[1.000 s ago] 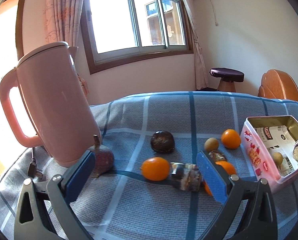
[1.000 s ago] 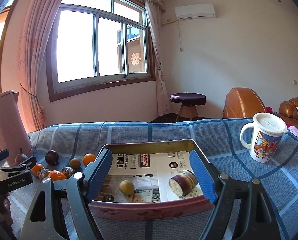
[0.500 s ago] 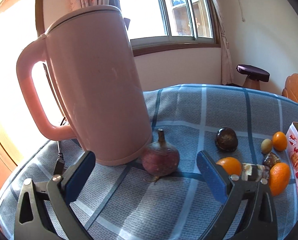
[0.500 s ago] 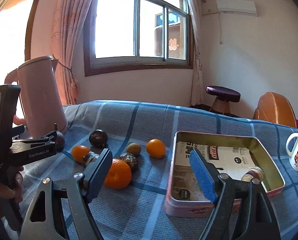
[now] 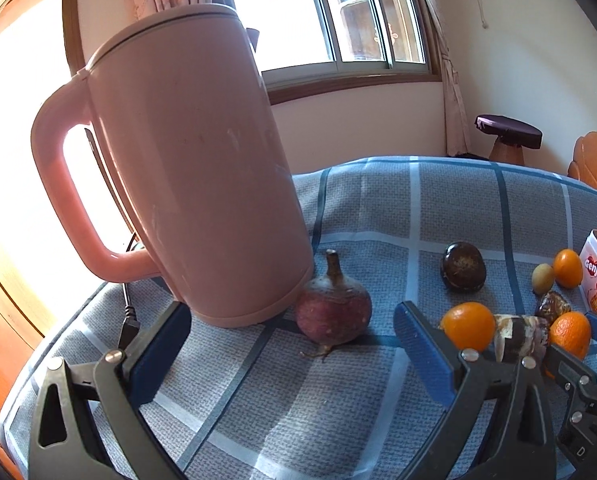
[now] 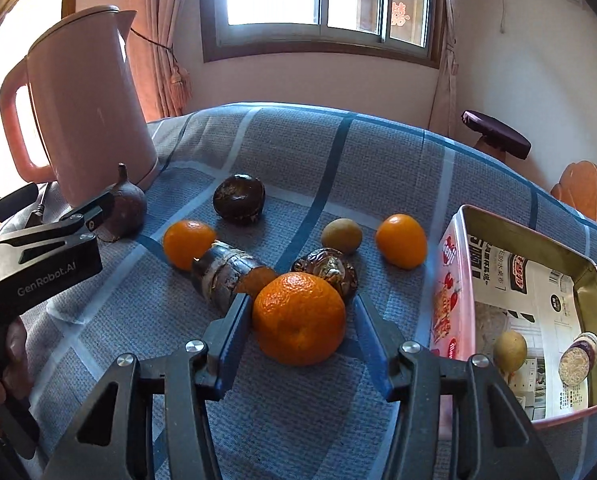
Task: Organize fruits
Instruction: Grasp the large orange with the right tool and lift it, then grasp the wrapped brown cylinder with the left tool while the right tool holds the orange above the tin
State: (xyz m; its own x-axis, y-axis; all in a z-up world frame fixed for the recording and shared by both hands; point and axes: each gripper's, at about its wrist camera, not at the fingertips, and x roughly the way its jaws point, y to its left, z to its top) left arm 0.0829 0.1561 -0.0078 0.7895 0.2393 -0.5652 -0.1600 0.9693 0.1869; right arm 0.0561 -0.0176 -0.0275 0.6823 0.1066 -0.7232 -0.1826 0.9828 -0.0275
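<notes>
My right gripper is open, its jaws on either side of a large orange on the blue plaid cloth, not touching it. My left gripper is open and empty, just short of a reddish root vegetable that leans by the pink kettle. Loose on the cloth lie two smaller oranges, a sugarcane piece, a dark round fruit, a small yellow-green fruit and a brown wrinkled fruit. The pink tin at right holds a yellow fruit and a cane piece.
The kettle's cord and plug trail on the cloth at its left. The table's edge curves close behind the kettle and at the left. A stool and a wooden chair stand beyond the table. My left gripper shows at the left in the right wrist view.
My right gripper has swung left from over the tin and come down around the large orange. My left gripper has turned left and moved closer to the root vegetable by the kettle.
</notes>
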